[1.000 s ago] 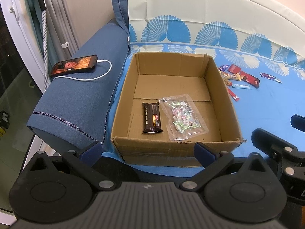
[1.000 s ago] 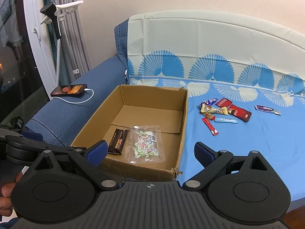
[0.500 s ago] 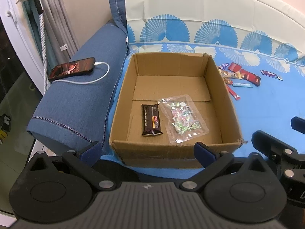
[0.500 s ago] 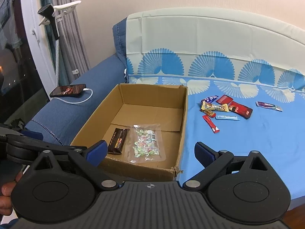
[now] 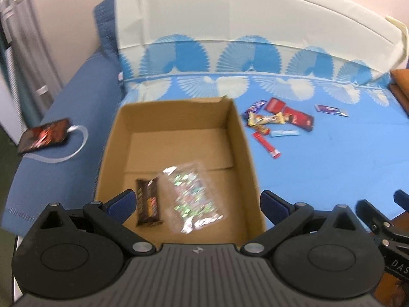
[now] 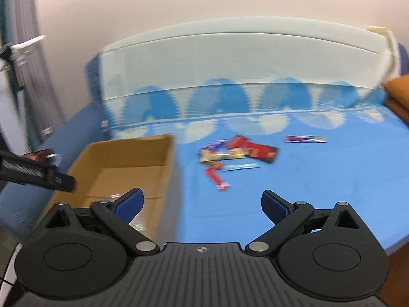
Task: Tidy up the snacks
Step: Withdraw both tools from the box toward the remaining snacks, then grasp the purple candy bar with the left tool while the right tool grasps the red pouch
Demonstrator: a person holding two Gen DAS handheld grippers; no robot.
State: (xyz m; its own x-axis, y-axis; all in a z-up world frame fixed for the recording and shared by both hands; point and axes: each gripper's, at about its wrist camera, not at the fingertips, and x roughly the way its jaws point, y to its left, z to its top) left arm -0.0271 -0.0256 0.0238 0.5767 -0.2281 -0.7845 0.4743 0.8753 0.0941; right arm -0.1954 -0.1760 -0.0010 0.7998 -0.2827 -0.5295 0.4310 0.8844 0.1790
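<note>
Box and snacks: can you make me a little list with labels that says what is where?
box: open, on the blue sheet
in box: dark bar, clear candy bag, side by side
outside box: pile of snacks on the sheet, right of the box
apart from pile: purple wrapper
left tongs: open, empty
right tongs: open, empty
phone: on the blue armrest, plugged in

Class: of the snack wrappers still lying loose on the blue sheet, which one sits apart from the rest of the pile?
The purple wrapper, lying alone to the right of the cluster. The others bunch together beside the cardboard box, touching or overlapping.
</note>
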